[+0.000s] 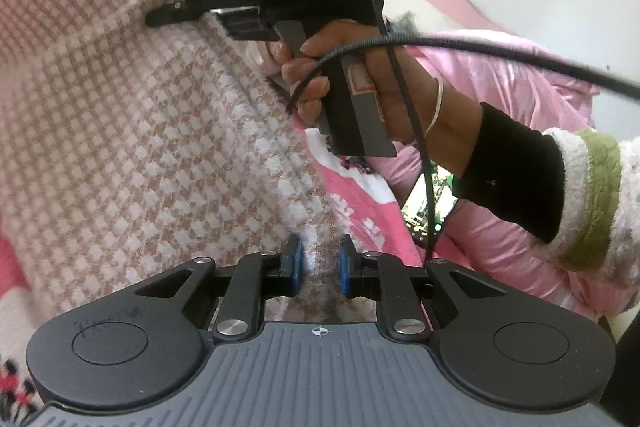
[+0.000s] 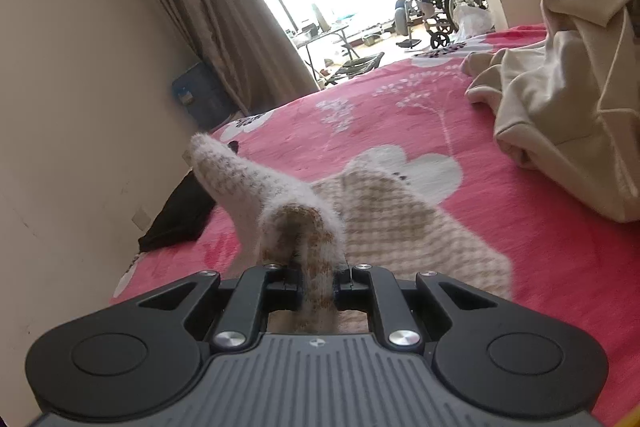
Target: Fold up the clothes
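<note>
Sweater [image 1: 132, 131] pinched in my left gripper [image 1: 320, 269] and right gripper [image 2: 316, 281] (both clamped); I keep the edge taut.

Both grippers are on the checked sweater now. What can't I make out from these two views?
- Sweater outline: cut off by the frame edges in the left wrist view.
- Right gripper tips: buried in the knit there.
- Fabric inside the right gripper: bunched, layers uncountable.
- Beige garment: cut by the right edge, type unclear.
- Dark cloth: too small to identify.
</note>
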`<act>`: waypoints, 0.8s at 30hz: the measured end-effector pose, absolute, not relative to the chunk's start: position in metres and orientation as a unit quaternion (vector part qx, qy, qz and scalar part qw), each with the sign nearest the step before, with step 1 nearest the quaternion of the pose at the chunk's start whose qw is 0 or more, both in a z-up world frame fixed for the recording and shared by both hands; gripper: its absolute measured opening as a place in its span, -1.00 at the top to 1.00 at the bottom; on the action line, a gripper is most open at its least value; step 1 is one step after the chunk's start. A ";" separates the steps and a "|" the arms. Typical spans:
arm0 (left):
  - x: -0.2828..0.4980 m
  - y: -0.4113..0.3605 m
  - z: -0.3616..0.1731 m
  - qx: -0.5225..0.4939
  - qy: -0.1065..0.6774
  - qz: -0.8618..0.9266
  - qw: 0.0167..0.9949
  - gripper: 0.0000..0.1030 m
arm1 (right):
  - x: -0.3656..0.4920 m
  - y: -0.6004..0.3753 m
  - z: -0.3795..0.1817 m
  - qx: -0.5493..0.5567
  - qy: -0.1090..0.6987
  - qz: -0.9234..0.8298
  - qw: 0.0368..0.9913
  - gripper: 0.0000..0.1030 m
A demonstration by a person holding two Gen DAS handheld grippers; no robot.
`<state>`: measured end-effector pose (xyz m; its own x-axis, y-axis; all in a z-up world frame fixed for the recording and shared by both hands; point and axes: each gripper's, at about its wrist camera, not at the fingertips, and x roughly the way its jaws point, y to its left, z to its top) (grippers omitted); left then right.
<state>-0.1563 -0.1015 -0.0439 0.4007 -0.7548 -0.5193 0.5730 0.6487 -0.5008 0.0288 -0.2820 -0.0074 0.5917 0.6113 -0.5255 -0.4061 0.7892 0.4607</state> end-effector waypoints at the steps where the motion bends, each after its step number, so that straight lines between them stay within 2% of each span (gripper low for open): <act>1: -0.152 -0.106 -0.045 -0.124 0.373 -0.405 0.826 0.69 | 0.031 -0.287 -0.008 0.148 0.347 0.288 0.880 0.74; 10: -0.124 -0.136 -0.064 -0.140 0.380 -0.426 0.809 0.69 | 0.062 -0.315 -0.035 0.154 0.372 0.280 0.872 0.74; 19: -0.105 -0.150 -0.081 -0.135 0.399 -0.424 0.802 0.65 | 0.085 -0.325 -0.086 0.134 0.420 0.272 0.855 0.73; 24: -0.106 -0.137 -0.068 -0.162 0.410 -0.429 0.788 0.26 | 0.085 -0.329 -0.093 0.142 0.421 0.276 0.852 0.76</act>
<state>-0.1057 -0.1368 -0.0684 0.2946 -0.8094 -0.5081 0.5442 0.5791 -0.6070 0.0849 -0.3291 -0.0928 0.4939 0.5896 -0.6391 -0.3497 0.8076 0.4748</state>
